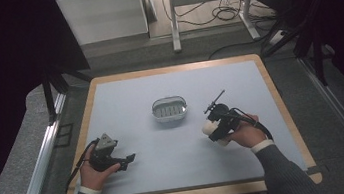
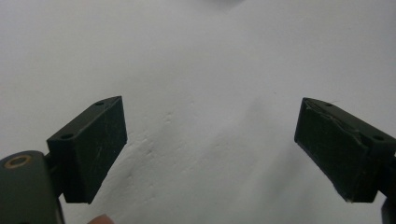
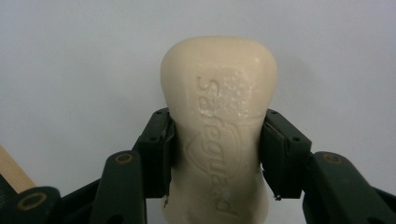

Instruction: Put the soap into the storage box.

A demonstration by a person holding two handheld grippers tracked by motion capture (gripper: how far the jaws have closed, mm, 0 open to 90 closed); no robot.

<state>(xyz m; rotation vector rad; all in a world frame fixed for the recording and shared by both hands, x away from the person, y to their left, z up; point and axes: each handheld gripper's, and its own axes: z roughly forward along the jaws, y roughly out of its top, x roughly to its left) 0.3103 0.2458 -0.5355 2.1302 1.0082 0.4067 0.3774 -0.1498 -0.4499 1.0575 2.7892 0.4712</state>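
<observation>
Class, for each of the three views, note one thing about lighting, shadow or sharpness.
High view: table evenly lit, room around it dark, soap dish small and soft. Left gripper view: open left tool sharp, mat pale with faint dents. Right gripper view: soap in the right tool crisp, embossed lettering readable, background plain and dim.

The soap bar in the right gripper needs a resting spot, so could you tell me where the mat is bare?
The mat is bare between the soap dish and the far edge, and between the left gripper and the right gripper holding the soap bar. It is crowded only around both hands.
</observation>
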